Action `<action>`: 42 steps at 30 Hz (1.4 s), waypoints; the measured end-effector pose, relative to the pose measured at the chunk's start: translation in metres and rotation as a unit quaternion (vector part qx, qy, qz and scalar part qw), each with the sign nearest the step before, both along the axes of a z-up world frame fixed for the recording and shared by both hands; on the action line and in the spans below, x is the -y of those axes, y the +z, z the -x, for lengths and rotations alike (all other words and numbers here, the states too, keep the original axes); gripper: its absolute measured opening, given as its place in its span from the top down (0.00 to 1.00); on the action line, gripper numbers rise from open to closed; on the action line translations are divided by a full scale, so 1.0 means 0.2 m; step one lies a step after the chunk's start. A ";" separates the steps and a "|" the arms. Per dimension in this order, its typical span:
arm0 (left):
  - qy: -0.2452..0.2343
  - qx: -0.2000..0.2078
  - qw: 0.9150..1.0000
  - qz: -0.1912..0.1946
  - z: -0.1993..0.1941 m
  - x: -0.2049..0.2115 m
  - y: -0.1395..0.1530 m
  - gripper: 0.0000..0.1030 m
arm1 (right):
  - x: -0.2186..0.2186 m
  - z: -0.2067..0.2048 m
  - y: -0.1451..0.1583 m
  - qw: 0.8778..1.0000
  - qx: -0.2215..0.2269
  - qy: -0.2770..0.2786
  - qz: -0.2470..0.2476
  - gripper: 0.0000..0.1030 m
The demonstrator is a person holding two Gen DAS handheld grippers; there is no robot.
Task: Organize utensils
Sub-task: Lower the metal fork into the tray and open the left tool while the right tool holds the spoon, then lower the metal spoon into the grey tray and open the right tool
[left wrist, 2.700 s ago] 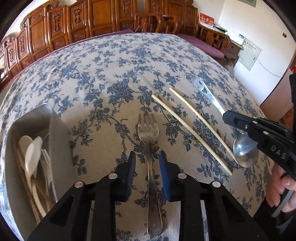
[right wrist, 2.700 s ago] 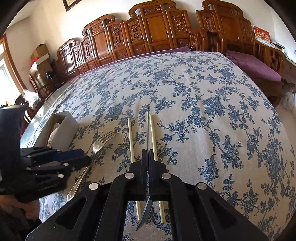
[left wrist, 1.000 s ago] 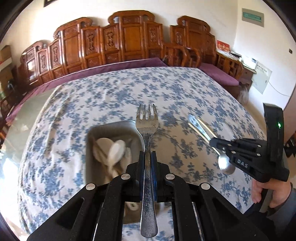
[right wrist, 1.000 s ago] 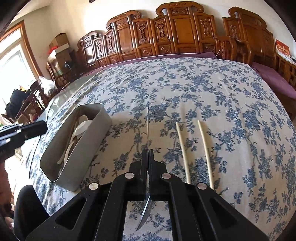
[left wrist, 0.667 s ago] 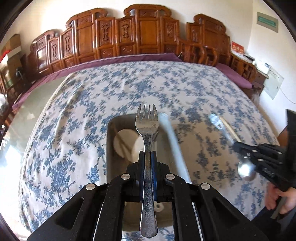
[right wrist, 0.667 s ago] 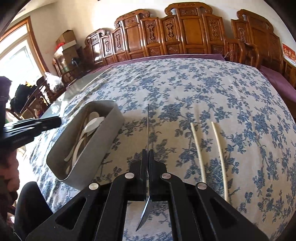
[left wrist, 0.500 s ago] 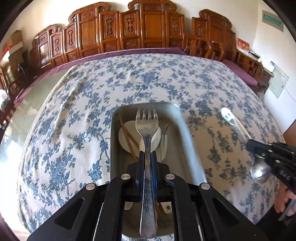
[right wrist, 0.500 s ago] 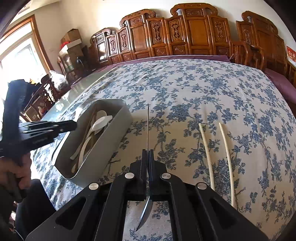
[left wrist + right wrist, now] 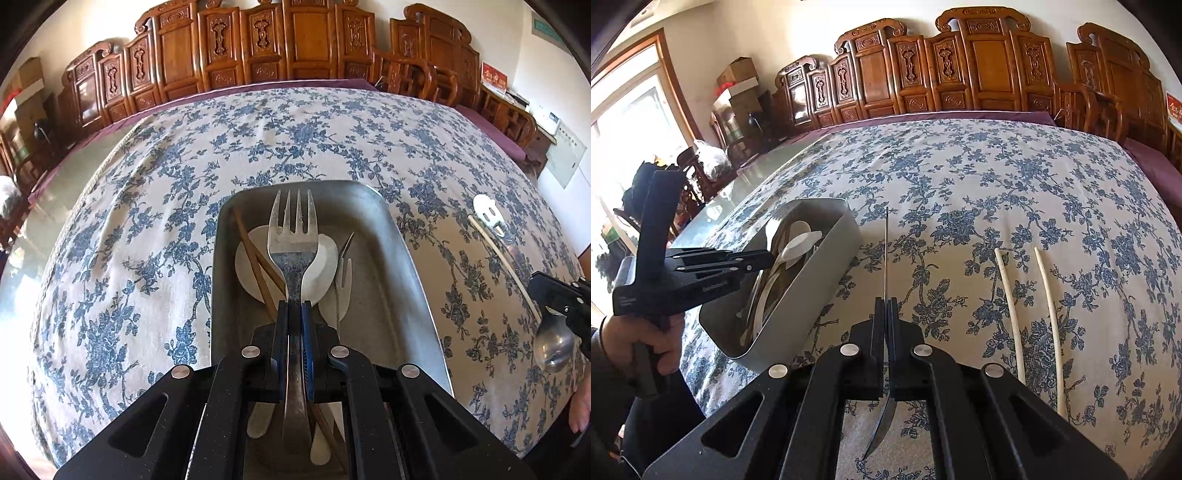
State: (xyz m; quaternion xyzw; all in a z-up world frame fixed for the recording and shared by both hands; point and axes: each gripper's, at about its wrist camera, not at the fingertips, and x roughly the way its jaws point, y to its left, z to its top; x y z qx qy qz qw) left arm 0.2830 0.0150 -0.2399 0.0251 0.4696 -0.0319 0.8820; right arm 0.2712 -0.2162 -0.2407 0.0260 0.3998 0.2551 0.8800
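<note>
Home dining room, carved wooden chairs [image 9: 990, 70] ranged along the wall at twelve o'clock, blue-flowered tablecloth [image 9: 1015, 192], window [image 9: 624, 129] at nine o'clock

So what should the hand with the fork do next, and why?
Probably lower a touch and open, letting the fork drop. The left gripper is shut on its handle, right over the grey tray, where white spoons, brown chopsticks and another fork already lie.

No text is reading clearly: the red sign [image 9: 494, 79] and the wall panel [image 9: 565, 154] are showing only blurred marks.
</note>
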 end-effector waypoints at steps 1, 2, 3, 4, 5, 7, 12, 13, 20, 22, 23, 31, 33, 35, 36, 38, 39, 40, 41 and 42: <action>-0.001 -0.005 1.000 -0.001 0.00 0.00 -0.01 0.94 | 0.00 0.00 0.00 1.000 0.000 0.000 0.000 0.98; -0.001 -0.009 1.000 -0.001 0.00 0.00 -0.02 0.94 | 0.00 0.00 0.00 1.000 0.000 0.001 0.001 0.98; -0.001 -0.008 1.000 -0.002 0.01 0.00 -0.02 0.94 | 0.00 0.00 -0.01 1.000 0.000 0.001 0.001 0.98; 0.000 -0.006 1.000 -0.006 0.01 0.00 -0.01 0.94 | -0.01 0.01 -0.01 1.000 -0.001 0.002 0.002 0.98; -0.002 -0.005 1.000 -0.007 0.02 0.00 -0.01 0.94 | -0.01 0.01 -0.01 1.000 0.000 0.002 0.003 0.98; -0.004 -0.004 1.000 -0.003 0.03 0.00 0.00 0.94 | -0.02 0.01 -0.01 1.000 0.000 0.002 0.004 0.98; -0.002 0.005 1.000 0.001 0.09 -0.03 0.06 0.94 | -0.06 0.02 -0.01 1.000 0.001 0.006 0.003 0.98; -0.001 0.007 1.000 0.003 0.11 -0.04 0.08 0.94 | -0.07 0.03 -0.01 1.000 0.000 0.007 0.003 0.98; -0.004 0.022 1.000 0.008 0.23 -0.09 0.21 0.94 | -0.14 0.09 0.03 1.000 0.001 0.008 0.020 0.98; -0.003 0.026 1.000 0.013 0.27 -0.12 0.24 0.94 | -0.18 0.10 0.06 1.000 0.004 0.009 0.025 0.98; -0.002 0.027 1.000 0.015 0.29 -0.13 0.25 0.94 | -0.19 0.11 0.07 1.000 0.005 0.009 0.023 0.98; 0.001 0.048 0.999 0.020 0.40 -0.21 0.37 0.94 | -0.39 0.14 0.17 0.999 0.010 0.032 0.020 0.98; 0.005 0.053 0.998 0.022 0.41 -0.24 0.40 0.94 | -0.44 0.12 0.19 0.999 0.009 0.038 0.018 0.98; 0.007 0.056 0.998 0.025 0.42 -0.26 0.42 0.94 | -0.50 0.09 0.19 0.999 0.003 0.041 0.017 0.98; 0.009 0.057 0.998 0.028 0.43 -0.27 0.44 0.94 | -0.53 0.07 0.19 0.999 -0.001 0.042 0.016 0.98; 0.010 0.060 0.998 0.030 0.44 -0.28 0.45 0.94 | -0.58 0.04 0.17 0.999 -0.011 0.043 0.013 0.98; 0.011 0.061 0.998 0.031 0.44 -0.29 0.46 0.94 | -0.60 0.01 0.16 0.999 -0.018 0.043 0.013 0.98; 0.013 0.061 0.998 0.032 0.45 -0.30 0.46 0.94 | -0.62 0.00 0.15 0.999 -0.022 0.043 0.013 0.98; 0.015 0.062 0.997 0.033 0.45 -0.31 0.46 0.94 | -0.64 -0.02 0.13 0.999 -0.029 0.042 0.014 0.98; 0.016 0.061 0.997 0.034 0.45 -0.32 0.46 0.94 | -0.65 -0.03 0.12 0.999 -0.033 0.041 0.014 0.98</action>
